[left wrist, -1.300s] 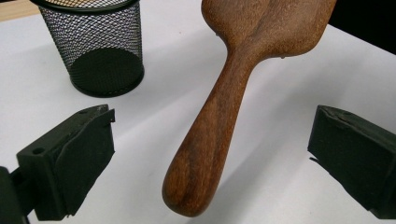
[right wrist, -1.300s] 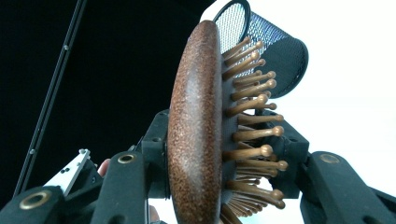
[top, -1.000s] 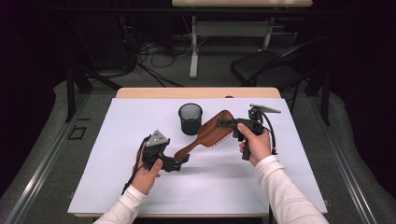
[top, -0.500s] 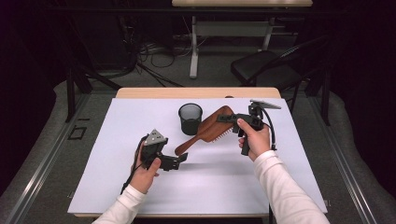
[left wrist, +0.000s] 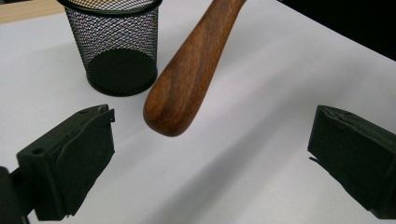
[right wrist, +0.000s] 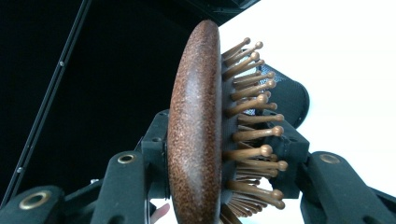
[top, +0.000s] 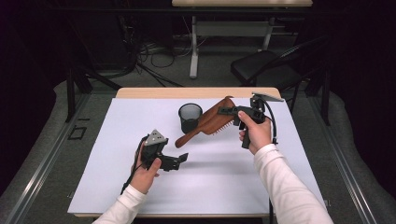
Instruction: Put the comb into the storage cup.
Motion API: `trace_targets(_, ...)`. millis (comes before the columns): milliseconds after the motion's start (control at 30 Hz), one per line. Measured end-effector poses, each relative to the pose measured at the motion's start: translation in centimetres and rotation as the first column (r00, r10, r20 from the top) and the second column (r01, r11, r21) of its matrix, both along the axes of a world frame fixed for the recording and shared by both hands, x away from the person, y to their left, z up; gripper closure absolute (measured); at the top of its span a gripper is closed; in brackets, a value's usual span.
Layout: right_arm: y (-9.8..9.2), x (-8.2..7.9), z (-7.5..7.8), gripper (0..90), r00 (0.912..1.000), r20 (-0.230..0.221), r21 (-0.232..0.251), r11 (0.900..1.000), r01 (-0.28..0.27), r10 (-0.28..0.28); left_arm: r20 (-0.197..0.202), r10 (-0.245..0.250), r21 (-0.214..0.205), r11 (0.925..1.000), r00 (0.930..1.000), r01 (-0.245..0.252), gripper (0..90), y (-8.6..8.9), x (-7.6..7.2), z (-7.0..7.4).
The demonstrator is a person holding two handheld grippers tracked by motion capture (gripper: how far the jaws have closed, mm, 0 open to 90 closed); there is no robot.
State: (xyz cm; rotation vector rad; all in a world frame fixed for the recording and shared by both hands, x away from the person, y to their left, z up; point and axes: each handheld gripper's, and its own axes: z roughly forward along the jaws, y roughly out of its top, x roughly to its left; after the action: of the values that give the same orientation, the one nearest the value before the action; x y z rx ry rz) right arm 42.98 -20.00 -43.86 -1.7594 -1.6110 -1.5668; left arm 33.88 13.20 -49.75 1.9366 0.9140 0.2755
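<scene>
A wooden hairbrush (top: 205, 125) hangs tilted over the white mat, head up at the right, handle sloping down to the left. My right gripper (top: 224, 111) is shut on its head; in the right gripper view the head (right wrist: 196, 130) stands on edge between the jaws with its wooden pins (right wrist: 252, 130) pointing right. My left gripper (top: 181, 158) rests low on the mat, open, just below and in front of the handle's end. In the left gripper view the rounded handle end (left wrist: 180, 93) hovers ahead of the wide-apart pads (left wrist: 74, 158), untouched.
A black mesh cup (top: 190, 116) stands upright on the white mat (top: 116, 140) just left of the brush, close behind the handle (left wrist: 112, 51). A black chair (top: 261, 67) and a desk frame stand beyond the table's far edge.
My right gripper has risen a little with the brush, and the handle end has lifted away from the left gripper. The left gripper has stayed put.
</scene>
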Motion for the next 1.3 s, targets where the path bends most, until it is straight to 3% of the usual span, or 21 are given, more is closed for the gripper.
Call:
trace_targets(700, -0.3, 1.4, 2.8, 50.8, 0.9989, 0.014, -0.017, 0.9988, 0.046, -0.045, -0.006, 0.005, 0.003, 1.0000, 1.0000, -0.005, 0.4, 0.1, 0.1, -0.1)
trace_targets(1300, -0.1, 2.4, 3.9, 50.7, 0.9970, 0.016, -0.028, 0.9967, 0.076, -0.075, -0.006, 0.001, 0.003, 1.0000, 1.0000, -0.001, 0.4, 0.1, 0.1, -0.1)
